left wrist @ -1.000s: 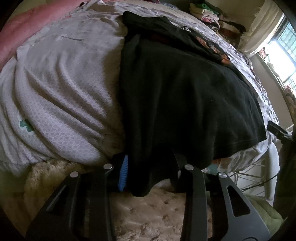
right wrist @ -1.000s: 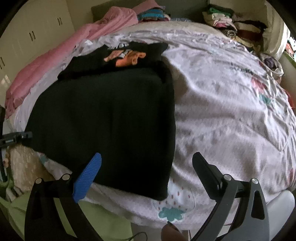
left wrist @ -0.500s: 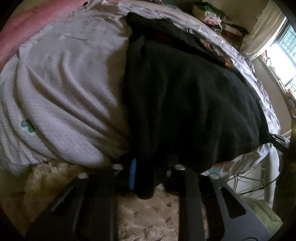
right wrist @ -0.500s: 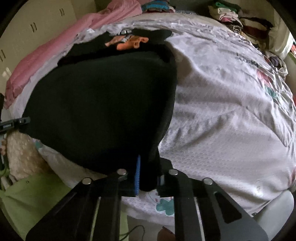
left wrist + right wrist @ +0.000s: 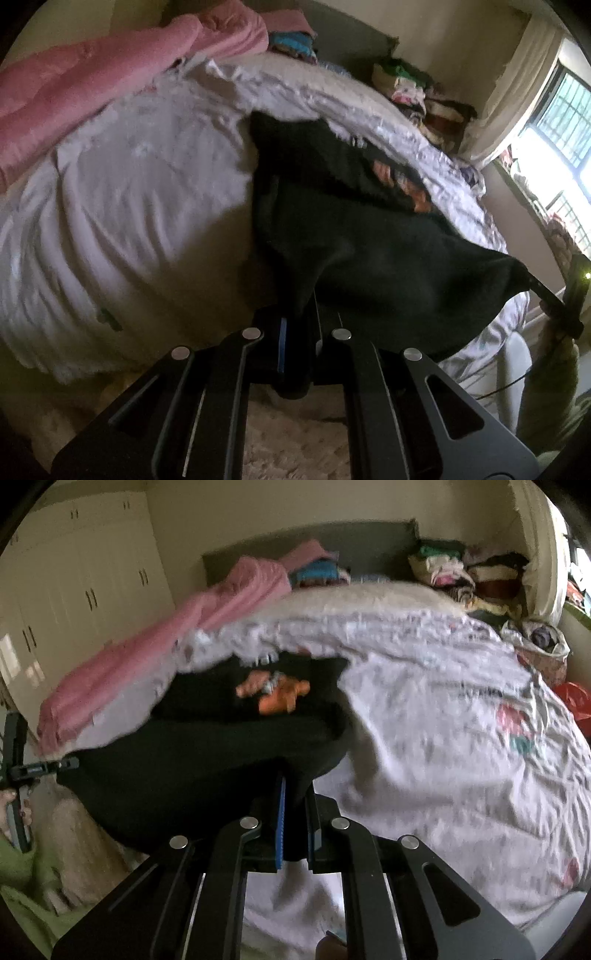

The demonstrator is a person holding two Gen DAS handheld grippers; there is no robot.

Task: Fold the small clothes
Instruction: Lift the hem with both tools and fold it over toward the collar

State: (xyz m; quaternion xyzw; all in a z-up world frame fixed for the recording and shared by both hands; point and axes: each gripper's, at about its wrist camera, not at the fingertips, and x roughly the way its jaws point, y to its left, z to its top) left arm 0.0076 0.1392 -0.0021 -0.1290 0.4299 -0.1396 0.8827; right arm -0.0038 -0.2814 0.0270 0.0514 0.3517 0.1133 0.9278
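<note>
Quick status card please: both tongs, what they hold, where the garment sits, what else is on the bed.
left tongs: shut on the black garment's near-left corner
right tongs: shut on its near-right corner
garment: near edge lifted off the white bedspread, far part with the orange print lying flat
fold: not yet made
other items: pink blanket along the far-left side; clothes pile at the headboard

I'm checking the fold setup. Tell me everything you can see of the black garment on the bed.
The black garment is soft, dark, knit-looking cloth with an orange print on its far part. Its near edge hangs lifted off the white bedspread, pinched at one corner by the left claw and at the other by the right claw, sagging between them. The far part lies on the bedspread.
</note>
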